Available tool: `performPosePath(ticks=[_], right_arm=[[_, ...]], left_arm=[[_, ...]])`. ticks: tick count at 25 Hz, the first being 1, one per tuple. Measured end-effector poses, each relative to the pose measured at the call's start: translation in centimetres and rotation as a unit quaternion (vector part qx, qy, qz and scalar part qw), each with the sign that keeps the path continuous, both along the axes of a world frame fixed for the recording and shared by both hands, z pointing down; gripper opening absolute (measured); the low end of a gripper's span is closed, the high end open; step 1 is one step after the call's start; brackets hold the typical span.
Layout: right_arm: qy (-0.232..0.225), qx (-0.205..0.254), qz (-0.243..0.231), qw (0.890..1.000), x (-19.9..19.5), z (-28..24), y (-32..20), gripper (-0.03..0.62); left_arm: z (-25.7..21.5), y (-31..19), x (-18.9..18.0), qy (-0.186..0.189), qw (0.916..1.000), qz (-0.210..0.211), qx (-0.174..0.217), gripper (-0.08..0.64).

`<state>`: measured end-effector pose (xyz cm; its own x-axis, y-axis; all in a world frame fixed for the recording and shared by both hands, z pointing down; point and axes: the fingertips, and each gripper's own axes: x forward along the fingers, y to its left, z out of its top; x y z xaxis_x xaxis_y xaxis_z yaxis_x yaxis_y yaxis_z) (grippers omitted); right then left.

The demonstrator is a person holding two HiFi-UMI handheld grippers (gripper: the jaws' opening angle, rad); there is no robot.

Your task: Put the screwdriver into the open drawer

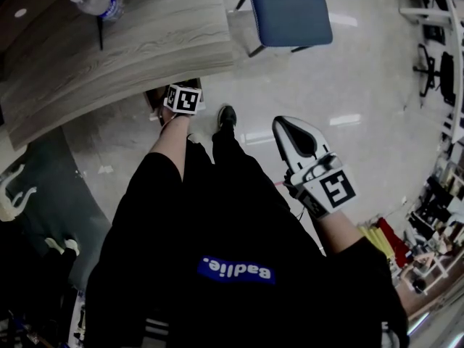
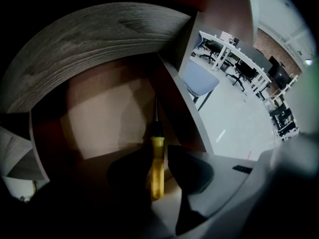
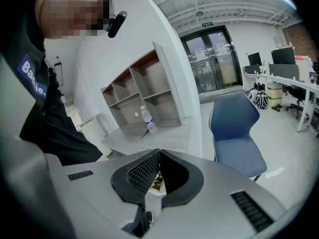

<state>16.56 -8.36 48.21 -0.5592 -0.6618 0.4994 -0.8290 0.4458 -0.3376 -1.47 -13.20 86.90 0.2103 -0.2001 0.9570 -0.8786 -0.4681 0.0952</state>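
Note:
The screwdriver (image 2: 157, 163) has a yellow handle and a thin dark shaft, and it points into the open drawer (image 2: 99, 128) under the wooden desk. It lies between the jaws of my left gripper (image 2: 158, 171). The left jaw is against the handle, while a thin gap shows at the right jaw, so the gripper is open. In the head view only the left gripper's marker cube (image 1: 182, 98) shows, at the desk's edge. My right gripper (image 1: 296, 133) hangs over the floor to the right, shut with nothing in it (image 3: 157, 171).
The grey wooden desk (image 1: 109, 56) carries a water bottle (image 1: 98, 2). A blue chair (image 1: 290, 6) stands behind it on the pale floor. The person's shoe (image 1: 226, 114) is beside the drawer. A shelf unit (image 3: 144, 96) stands on the desk.

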Motion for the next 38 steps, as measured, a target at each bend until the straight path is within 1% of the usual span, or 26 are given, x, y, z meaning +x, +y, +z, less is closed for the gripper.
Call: performPosePath(ticks=[2, 5, 8, 11, 16, 19, 25, 28, 31, 38], right_arm=[[0.002, 0.0, -0.003, 1.0, -0.2, -0.1, 0.1, 0.029], [0.005, 0.0, -0.006, 1.0, -0.4, -0.4, 0.1, 0.029], [0.007, 0.004, -0.008, 1.0, -0.7, -0.6, 0.0, 0.029], [0.007, 0.011, -0.014, 1.0, -1.3, -1.3, 0.1, 0.029], [0.001, 0.023, -0.023, 0.999, -2.7, -2.5, 0.1, 0.029], [-0.004, 0.036, -0.031, 0.999, -3.9, -3.6, 0.0, 0.029], [-0.017, 0.066, -0.047, 0.997, -6.4, -5.7, -0.1, 0.029], [-0.019, 0.078, -0.055, 0.995, -7.5, -7.0, -0.1, 0.029], [-0.02, 0.095, -0.063, 0.993, -8.7, -8.3, -0.5, 0.029], [-0.014, 0.122, -0.078, 0.989, -11.3, -10.0, -0.3, 0.029]], left_arm=[[0.0, 0.1, 0.1, 0.003, 1.0, 0.001, -0.002, 0.121], [0.0, 0.3, 0.2, 0.009, 0.9999, 0.001, -0.006, 0.14], [-0.7, 0.0, 0.4, 0.021, 0.9998, -0.002, 0.001, 0.16], [-1.8, -0.2, 0.0, 0.024, 0.9996, -0.008, 0.011, 0.169], [-4.5, 0.0, -0.7, 0.039, 0.9987, -0.015, 0.029, 0.17], [-6.2, 0.9, -1.0, 0.054, 0.9978, -0.015, 0.036, 0.169], [-11.7, 2.7, -1.6, 0.088, 0.9944, -0.022, 0.054, 0.15], [-14.7, 3.3, -2.1, 0.103, 0.9916, -0.03, 0.071, 0.144], [-18.5, 3.3, -2.9, 0.124, 0.9868, -0.033, 0.099, 0.136], [-27.5, 3.7, -4.2, 0.182, 0.9697, -0.041, 0.158, 0.095]])
